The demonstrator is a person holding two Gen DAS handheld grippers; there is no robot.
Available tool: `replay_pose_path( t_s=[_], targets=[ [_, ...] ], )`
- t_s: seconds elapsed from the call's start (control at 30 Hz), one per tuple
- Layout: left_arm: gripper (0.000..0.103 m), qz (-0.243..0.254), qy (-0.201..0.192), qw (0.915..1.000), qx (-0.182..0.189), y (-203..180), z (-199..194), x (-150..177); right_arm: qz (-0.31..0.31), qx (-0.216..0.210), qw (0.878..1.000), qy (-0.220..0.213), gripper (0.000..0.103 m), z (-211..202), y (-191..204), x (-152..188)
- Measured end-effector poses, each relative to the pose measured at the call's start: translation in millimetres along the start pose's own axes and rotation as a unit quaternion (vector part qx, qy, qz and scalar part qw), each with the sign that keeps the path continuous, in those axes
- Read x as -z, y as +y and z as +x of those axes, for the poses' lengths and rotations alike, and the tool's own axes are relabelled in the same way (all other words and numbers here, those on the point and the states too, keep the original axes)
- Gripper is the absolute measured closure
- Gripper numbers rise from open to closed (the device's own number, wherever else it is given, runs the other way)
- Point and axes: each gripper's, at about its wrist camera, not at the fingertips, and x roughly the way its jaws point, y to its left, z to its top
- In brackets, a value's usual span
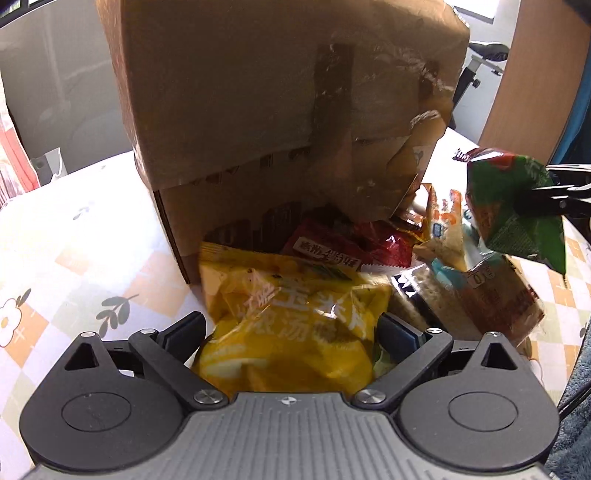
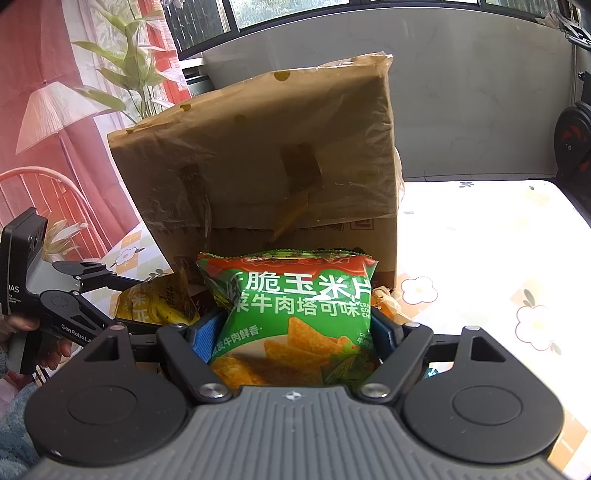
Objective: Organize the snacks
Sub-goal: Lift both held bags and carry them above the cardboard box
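The raised cardboard flap (image 1: 280, 92) hides the box's interior, and the yellow bag (image 1: 291, 317) looks motion-blurred.

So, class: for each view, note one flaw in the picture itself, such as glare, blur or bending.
Left wrist view: the yellow bag is smeared by motion blur, and the tablecloth washes out. Right wrist view: the tablecloth blows out to white at right, a pink haze veils the left edge, and the fisheye bends the window frame.
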Motion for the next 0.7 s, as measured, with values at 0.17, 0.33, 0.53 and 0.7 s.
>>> replay_pose_path(
  t_s=[0.17,0.33,0.53,0.7],
  targets=[
    [0.010,-0.045,-0.003,0.9990,-0.002,3.2,1.8,10.9,0.000,-0.001,1.000,-0.001,0.022,-0.4,0.5,-1.1],
    [0.013,-0.121,-0.057,0.9910,0.000,11.7,-28.4,25.5,0.003,0.002,1.000,-0.006,0.022,-2.7,-1.5,-1.7],
    [0.013,-0.193,-0.125,0.9733,-0.005,7.5,-72.6,38.7,0.007,-0.003,1.000,-0.018,0.022,-7.8,0.7,-0.6],
    [0.013,-0.208,-0.172,0.9629,-0.016,2.9,-103.9,26.9,-0.006,-0.007,0.999,-0.038,0.022,-22.4,8.5,-10.6]
  ],
)
